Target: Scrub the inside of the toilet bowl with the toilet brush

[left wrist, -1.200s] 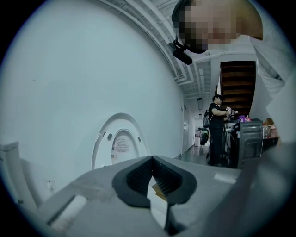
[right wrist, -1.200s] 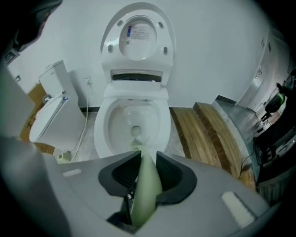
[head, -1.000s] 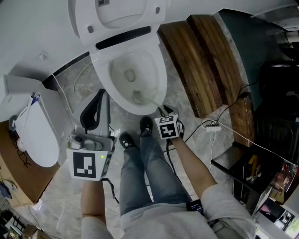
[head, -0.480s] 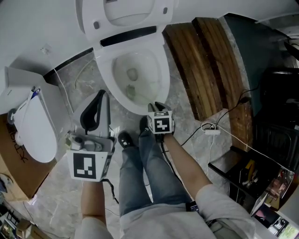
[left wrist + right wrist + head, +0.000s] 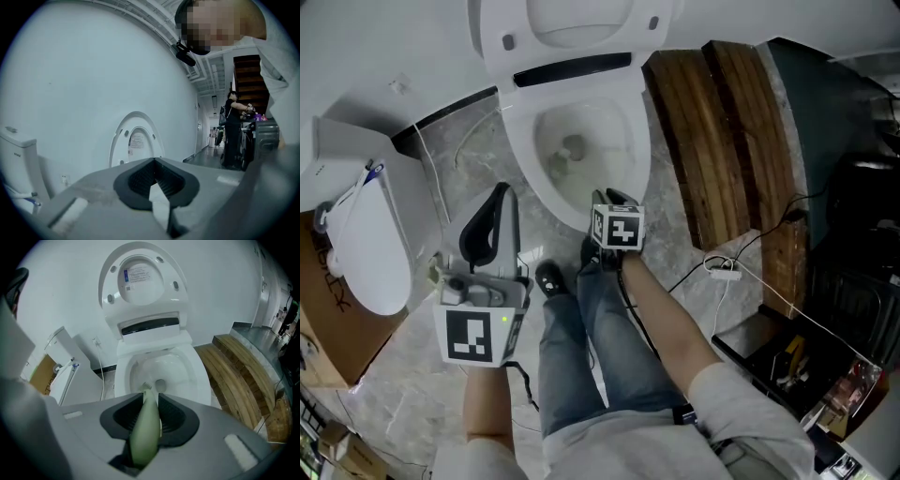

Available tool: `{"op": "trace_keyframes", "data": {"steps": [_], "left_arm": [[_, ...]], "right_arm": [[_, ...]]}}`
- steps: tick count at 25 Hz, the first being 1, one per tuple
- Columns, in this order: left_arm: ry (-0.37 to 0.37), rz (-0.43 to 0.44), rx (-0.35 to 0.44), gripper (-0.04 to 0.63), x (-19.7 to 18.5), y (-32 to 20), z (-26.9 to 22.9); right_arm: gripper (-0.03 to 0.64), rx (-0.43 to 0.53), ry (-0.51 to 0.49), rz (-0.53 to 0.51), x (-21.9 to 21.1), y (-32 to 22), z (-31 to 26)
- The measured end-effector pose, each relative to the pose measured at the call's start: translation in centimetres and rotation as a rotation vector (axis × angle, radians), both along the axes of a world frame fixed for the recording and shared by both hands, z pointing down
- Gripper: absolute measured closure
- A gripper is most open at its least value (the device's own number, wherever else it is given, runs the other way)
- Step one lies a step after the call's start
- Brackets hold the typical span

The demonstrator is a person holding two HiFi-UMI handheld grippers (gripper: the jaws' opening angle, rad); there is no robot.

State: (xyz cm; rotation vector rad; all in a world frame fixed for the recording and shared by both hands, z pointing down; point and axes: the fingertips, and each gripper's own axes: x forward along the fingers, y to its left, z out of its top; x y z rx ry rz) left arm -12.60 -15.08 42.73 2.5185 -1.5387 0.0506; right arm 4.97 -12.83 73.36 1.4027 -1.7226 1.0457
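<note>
Grey marble floor [image 5: 675,234] surrounds a white toilet bowl [image 5: 517,159] that stands against a pale wall [image 5: 93,70], with its lid [image 5: 140,280] raised and 2 dark wooden planks [image 5: 712,131] lying just beside it on the person's right. The right tool [image 5: 150,416] is clamped on the pale green handle of the toilet brush [image 5: 146,427]. The handle runs forward between the jaws and down over the front rim. In the right gripper view the bristled head shows just past the jaw tips, inside the bowl, near the drain hole and slightly to its left. From the head view this tool hovers above the bowl's front edge. The left tool [image 5: 492,220] is held well apart from the bowl, over the floor to its left, jaws together with nothing between them. Its own view looks up at the wall.
</note>
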Motion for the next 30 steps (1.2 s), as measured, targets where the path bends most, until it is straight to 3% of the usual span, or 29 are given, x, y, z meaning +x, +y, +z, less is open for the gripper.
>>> {"op": "trace_keyframes", "data": {"steps": [15,25,30], "left_arm": [[-0.015,-0.093,-0.035,0.591,-1.7,-2.6,1.5],[-0.018,-0.119,-0.058,0.591,-2.2,-4.1,2.6],[-0.034,-0.137,-0.047,0.591,-2.8,-4.7,2.9]], "right_arm": [[0.515,0.003,-0.034,0.061,-0.8,-6.7,1.4],[0.515,-0.079,-0.054,0.329,3.4,-6.4,4.0],[0.515,-0.074,-0.078,0.341,2.5,-8.0,4.6]]}}
